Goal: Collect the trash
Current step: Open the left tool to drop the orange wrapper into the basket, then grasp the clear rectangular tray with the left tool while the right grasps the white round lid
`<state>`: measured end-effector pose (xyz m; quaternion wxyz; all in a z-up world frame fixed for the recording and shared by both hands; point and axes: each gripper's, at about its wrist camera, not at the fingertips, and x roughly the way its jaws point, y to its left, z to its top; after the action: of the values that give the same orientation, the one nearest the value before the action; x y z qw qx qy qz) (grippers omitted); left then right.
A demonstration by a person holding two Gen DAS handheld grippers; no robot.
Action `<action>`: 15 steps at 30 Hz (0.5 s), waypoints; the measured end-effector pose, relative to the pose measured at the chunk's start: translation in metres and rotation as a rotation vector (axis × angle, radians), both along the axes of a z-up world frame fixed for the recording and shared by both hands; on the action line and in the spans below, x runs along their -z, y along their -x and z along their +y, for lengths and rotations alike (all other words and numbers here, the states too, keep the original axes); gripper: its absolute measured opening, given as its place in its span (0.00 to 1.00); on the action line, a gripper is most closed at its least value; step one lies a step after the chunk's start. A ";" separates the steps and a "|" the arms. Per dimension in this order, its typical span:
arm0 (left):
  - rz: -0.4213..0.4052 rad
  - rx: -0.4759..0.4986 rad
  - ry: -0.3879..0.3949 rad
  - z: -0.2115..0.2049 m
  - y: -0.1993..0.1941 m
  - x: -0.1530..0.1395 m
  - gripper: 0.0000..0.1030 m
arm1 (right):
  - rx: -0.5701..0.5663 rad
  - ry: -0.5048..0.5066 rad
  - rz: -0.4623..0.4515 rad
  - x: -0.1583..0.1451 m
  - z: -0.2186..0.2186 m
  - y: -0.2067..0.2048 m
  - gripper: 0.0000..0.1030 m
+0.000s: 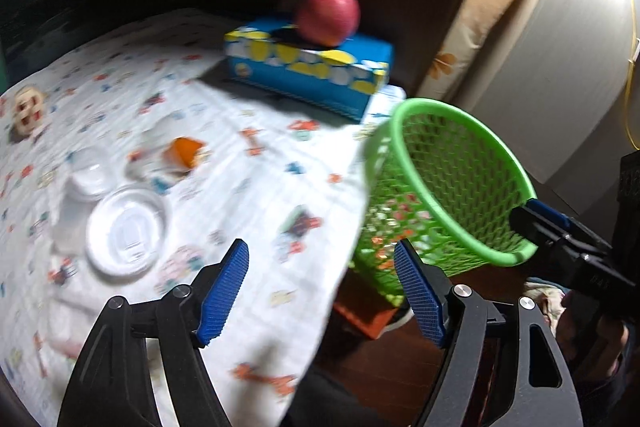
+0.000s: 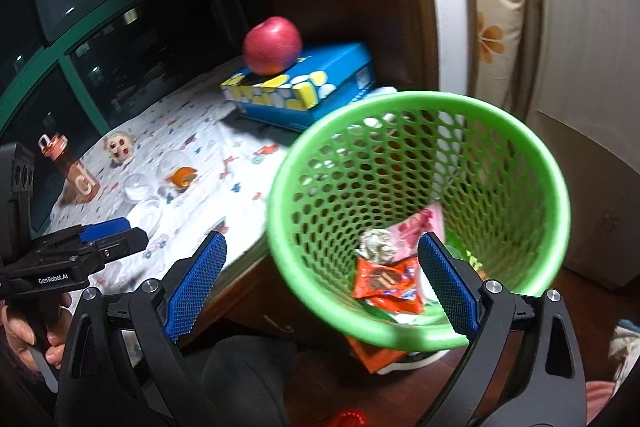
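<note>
A green mesh trash basket [image 2: 420, 211] hangs beside the table's right edge; it also shows in the left wrist view [image 1: 452, 187]. It holds an orange wrapper [image 2: 384, 285], a foil ball [image 2: 376, 247] and a pink wrapper [image 2: 416, 227]. My right gripper [image 2: 320, 287] looks open; its right finger reaches inside the rim, the left stays outside, and the left wrist view shows a fingertip [image 1: 536, 215] at the rim. My left gripper [image 1: 320, 291] is open and empty above the table edge. On the table lie a clear lid [image 1: 126, 231], clear cups [image 1: 86, 171] and an orange scrap [image 1: 186, 151].
A blue tissue box [image 1: 312, 75] with a red apple [image 1: 328, 15] on top stands at the table's back. A small doll face [image 1: 26, 109] and an orange bottle [image 2: 70, 171] stand at the far left. A patterned cloth [image 1: 248, 187] covers the table. A pale wall panel is right.
</note>
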<state>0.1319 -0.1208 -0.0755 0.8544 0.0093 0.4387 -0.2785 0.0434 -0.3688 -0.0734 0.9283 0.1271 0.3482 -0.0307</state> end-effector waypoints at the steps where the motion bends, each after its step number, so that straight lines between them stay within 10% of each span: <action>1: -0.005 -0.029 -0.012 0.012 0.000 0.001 0.76 | -0.014 -0.002 -0.002 -0.001 0.006 -0.003 0.93; 15: 0.022 -0.294 -0.115 0.159 -0.011 0.040 0.93 | -0.181 0.011 0.009 -0.002 0.083 -0.038 0.93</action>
<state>0.1428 0.0382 -0.1157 0.8790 -0.0094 0.4600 -0.1250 0.0812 -0.2856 -0.0716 0.9264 0.0900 0.3620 0.0508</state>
